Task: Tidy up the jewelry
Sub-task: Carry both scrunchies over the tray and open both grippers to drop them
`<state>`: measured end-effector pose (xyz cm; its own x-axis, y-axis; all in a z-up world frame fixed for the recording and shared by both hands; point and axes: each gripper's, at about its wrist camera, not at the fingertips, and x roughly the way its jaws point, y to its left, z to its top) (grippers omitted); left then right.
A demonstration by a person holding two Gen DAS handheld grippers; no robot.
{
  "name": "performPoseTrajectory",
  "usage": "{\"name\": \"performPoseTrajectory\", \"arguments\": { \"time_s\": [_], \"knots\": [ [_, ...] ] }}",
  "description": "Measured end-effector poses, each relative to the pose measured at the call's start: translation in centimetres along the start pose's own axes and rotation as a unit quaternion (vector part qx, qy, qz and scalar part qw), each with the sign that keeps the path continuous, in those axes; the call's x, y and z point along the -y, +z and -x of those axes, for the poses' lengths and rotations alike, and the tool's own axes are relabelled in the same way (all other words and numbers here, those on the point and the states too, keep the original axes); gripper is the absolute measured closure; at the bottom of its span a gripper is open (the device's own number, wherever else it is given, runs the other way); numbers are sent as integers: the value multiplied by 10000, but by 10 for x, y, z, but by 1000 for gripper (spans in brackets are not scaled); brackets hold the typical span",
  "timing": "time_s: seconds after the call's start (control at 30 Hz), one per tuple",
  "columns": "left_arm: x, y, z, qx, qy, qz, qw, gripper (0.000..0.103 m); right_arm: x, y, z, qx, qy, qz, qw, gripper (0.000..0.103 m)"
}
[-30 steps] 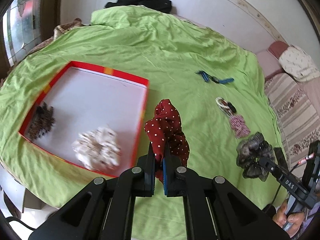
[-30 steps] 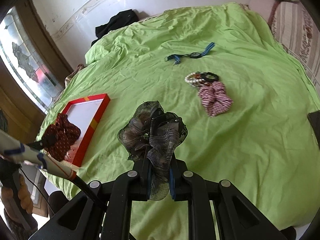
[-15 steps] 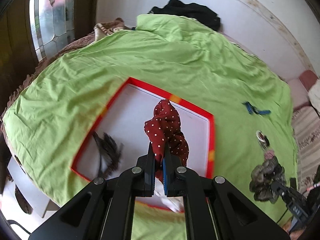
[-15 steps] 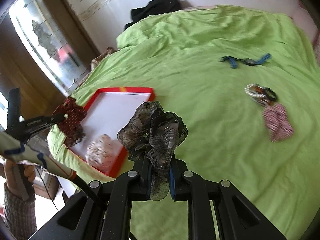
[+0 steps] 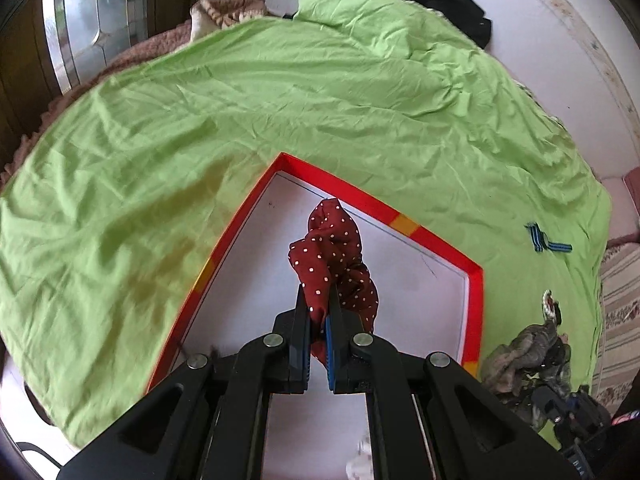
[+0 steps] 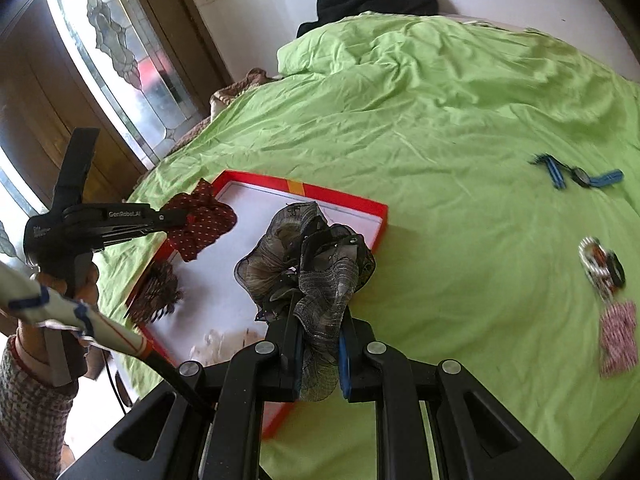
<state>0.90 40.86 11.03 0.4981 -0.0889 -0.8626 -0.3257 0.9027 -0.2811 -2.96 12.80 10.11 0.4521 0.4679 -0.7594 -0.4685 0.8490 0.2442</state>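
Observation:
My left gripper [image 5: 318, 312] is shut on a dark red scrunchie with white dots [image 5: 332, 256], held above the white floor of a red-rimmed box lid [image 5: 404, 222] on the green bedspread. My right gripper [image 6: 318, 336] is shut on a grey-brown gauzy scrunchie [image 6: 308, 256], hanging over the lid's right part [image 6: 344, 200]. The right wrist view also shows the left gripper [image 6: 176, 220] with the red scrunchie [image 6: 200, 220] at the lid's left side. A dark fringed hair piece [image 6: 156, 292] and a pale scrunchie [image 6: 224, 342] lie in the lid.
On the bedspread to the right lie a blue-strapped watch [image 6: 580, 174], a beaded bracelet with a black band [image 6: 600, 268] and a pink striped scrunchie [image 6: 618, 338]. Black clothing [image 6: 376, 0] lies at the bed's far end. A window and dark wood frame [image 6: 104, 44] stand on the left.
Both grippers have swept left with their scrunchies. The left one went from the lid's right edge to above its middle; the right one went from open bedspread to over the lid.

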Motion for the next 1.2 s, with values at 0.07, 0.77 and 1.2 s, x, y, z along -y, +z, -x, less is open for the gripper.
{"name": "performPoseTrajectory", "arguments": {
  "time_s": [0.07,0.77,1.2],
  "knots": [
    [-2,10,-11,-44,9,8,10000,98,-4,10,-16,-54,-30,55,10000,88],
    [-17,30,-41,203,297,-83,9993,65,7,44,-90,-278,-413,-103,9987,61],
    [8,-43,49,996,1006,-492,9887,52,23,-3,-19,-142,-367,-268,9989,45]
  ]
}}
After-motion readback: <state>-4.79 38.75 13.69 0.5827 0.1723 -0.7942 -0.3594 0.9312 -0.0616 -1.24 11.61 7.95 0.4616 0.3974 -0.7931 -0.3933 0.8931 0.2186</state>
